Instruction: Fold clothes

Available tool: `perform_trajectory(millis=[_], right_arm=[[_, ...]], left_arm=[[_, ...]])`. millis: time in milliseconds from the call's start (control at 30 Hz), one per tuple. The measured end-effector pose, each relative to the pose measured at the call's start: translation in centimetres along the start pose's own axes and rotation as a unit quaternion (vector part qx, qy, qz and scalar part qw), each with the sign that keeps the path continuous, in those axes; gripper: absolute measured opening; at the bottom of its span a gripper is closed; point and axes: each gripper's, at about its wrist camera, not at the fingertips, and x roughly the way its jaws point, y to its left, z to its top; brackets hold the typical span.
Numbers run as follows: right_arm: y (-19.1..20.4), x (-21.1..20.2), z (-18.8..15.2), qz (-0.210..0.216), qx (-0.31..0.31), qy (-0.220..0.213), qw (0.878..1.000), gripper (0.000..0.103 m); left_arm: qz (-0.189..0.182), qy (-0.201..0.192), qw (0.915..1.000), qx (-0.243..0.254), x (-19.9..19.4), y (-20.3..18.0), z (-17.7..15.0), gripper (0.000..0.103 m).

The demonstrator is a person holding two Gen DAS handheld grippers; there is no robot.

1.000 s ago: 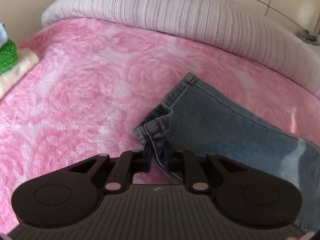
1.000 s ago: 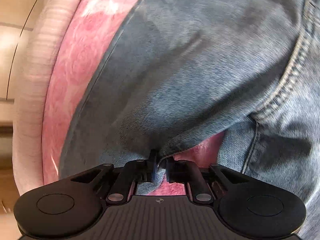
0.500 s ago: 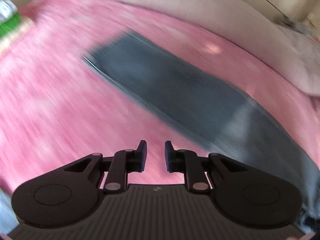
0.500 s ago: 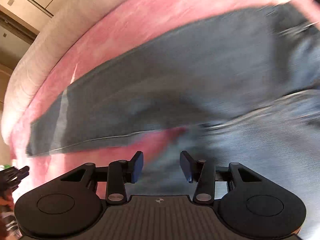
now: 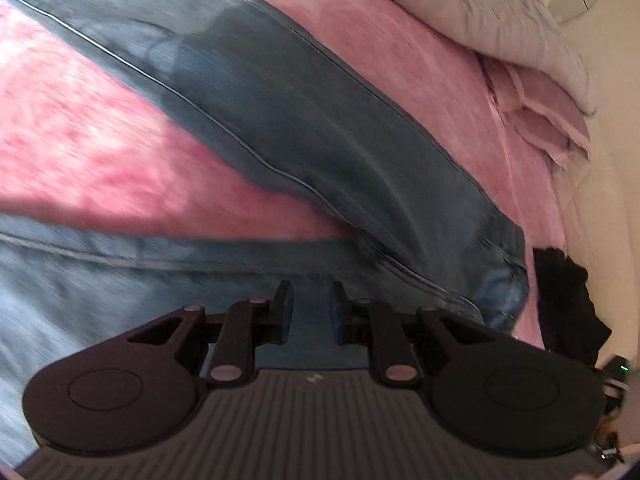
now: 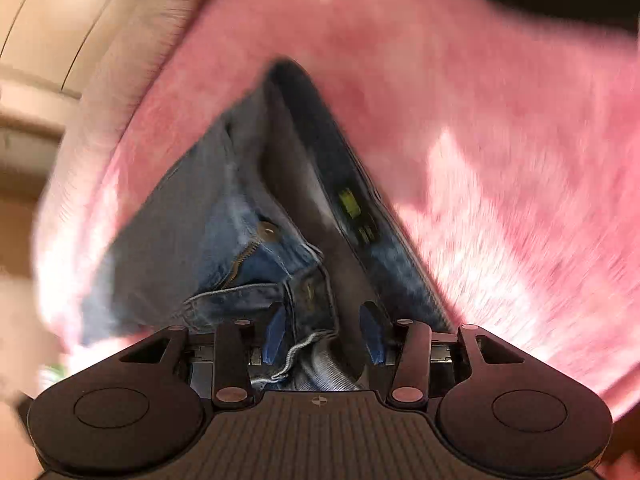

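Jeans [image 5: 304, 132] lie on the pink bed cover [image 5: 80, 128], one leg running diagonally across it in the left wrist view, with a second denim panel beneath the left gripper [image 5: 310, 310]. Its fingers stand slightly apart with nothing pinched; denim shows through the gap below them, not touching the pads.

In the right wrist view the waistband end, with button [image 6: 267, 231] and open zip, is bunched directly ahead of the right gripper [image 6: 323, 334]. Those fingers are spread wide, their jaws having just been opening; waistband fabric sits between them, but the pads do not press on it.

Both views are smeared by motion, so fine detail at the fabric edges cannot be confirmed.

Risks, as judged from here:
- The bunched waistband could be taken in a single layer, or by the fly flap alone, leaving the fold lopsided.
- The plush cover may drag on the denim and pull the laid leg out of line.
- A dark garment [image 5: 568, 300] lies at the bed's right edge, near the jeans; a low sweep could catch it.

No containers are in view; a pale pillow [image 5: 500, 12] lies beyond the cover.
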Motion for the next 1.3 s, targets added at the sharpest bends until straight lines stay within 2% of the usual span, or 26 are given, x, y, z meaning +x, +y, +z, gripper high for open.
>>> perform_trajectory(millis=[67,100,167,233,300,400,433,533,600,667,700,767,800,833,867,933,1000,1100,1167,1300], right_arm=[[-1.9,1.2,0.7,0.042,0.033,0.045,0.998,0.042],[-2.1,1.3,0.7,0.061,0.025,0.053,0.996,0.021],[-0.5,0.2,-0.5,0.080,-0.051,0.034,0.995,0.015],[1.5,-1.7,-2.6,0.094,-0.137,0.009,0.986,0.014],[3.9,-3.9,-5.1,0.081,-0.248,-0.030,0.965,0.014],[7.1,-7.0,-7.9,0.060,-0.385,-0.090,0.917,0.012],[7.6,-7.6,-8.3,0.058,-0.410,-0.101,0.905,0.011],[8.3,-8.5,-9.1,0.054,-0.462,-0.108,0.879,0.011],[8.5,-8.1,-9.0,0.031,-0.479,-0.117,0.869,0.011],[8.0,-6.4,-8.0,-0.027,-0.461,-0.139,0.876,0.011],[7.5,-5.0,-7.0,-0.064,-0.434,-0.139,0.888,0.011],[5.4,-0.9,-4.1,-0.120,-0.345,-0.068,0.929,0.012],[4.7,0.6,-3.3,-0.142,-0.313,-0.038,0.938,0.012],[4.4,1.6,-3.0,-0.163,-0.297,-0.022,0.941,0.012],[4.3,1.9,-2.8,-0.169,-0.288,-0.016,0.943,0.015],[4.3,1.1,-2.8,-0.156,-0.276,-0.026,0.948,0.027],[4.3,-0.1,-2.4,-0.140,-0.250,-0.049,0.957,0.033],[5.2,-1.1,-2.1,-0.112,-0.265,-0.084,0.954,0.033],[6.4,0.0,-2.3,-0.101,-0.315,-0.085,0.940,0.033],[7.0,4.3,-1.7,-0.156,-0.354,-0.056,0.921,0.034]], left_arm=[[0.005,0.001,1.0000,0.007,-0.1,-1.1,-0.6,0.014],[0.009,0.001,0.9999,0.011,-0.2,-1.6,-0.8,0.014],[0.018,-0.001,0.9997,0.015,-0.6,-2.1,-1.2,0.014],[0.028,-0.004,0.9995,0.011,-1.0,-1.8,-1.1,0.014],[0.035,-0.010,0.9993,0.005,-0.9,-2.3,-1.3,0.014],[0.039,-0.018,0.9991,0.000,-0.8,-2.7,-1.3,0.014],[0.038,-0.020,0.9991,0.000,-0.7,-2.9,-1.4,0.014],[0.039,-0.020,0.9990,0.007,-0.5,-3.3,-1.7,0.014],[0.040,-0.019,0.9990,0.009,-0.4,-3.5,-1.9,0.014],[0.036,-0.018,0.9991,0.006,0.0,-3.5,-2.1,0.014],[0.039,-0.017,0.9991,0.006,0.1,-3.5,-2.1,0.014],[0.044,-0.015,0.9989,0.004,0.2,-3.6,-2.2,0.014],[0.046,-0.014,0.9988,0.003,0.3,-3.6,-2.3,0.014],[0.050,-0.017,0.9986,0.003,0.0,-3.5,-2.3,0.014],[0.054,-0.019,0.9984,0.004,-0.2,-3.3,-2.3,0.014],[0.064,-0.018,0.9978,0.001,-0.3,-2.8,-2.3,0.014],[0.069,-0.016,0.9975,-0.004,-0.4,-2.4,-2.4,0.014],[0.058,-0.018,0.9981,0.006,-0.1,-2.8,-2.4,0.014],[0.052,-0.019,0.9981,0.025,0.5,-3.6,-2.5,0.014],[0.057,-0.006,0.9966,0.058,1.8,-4.9,-2.6,0.014]])
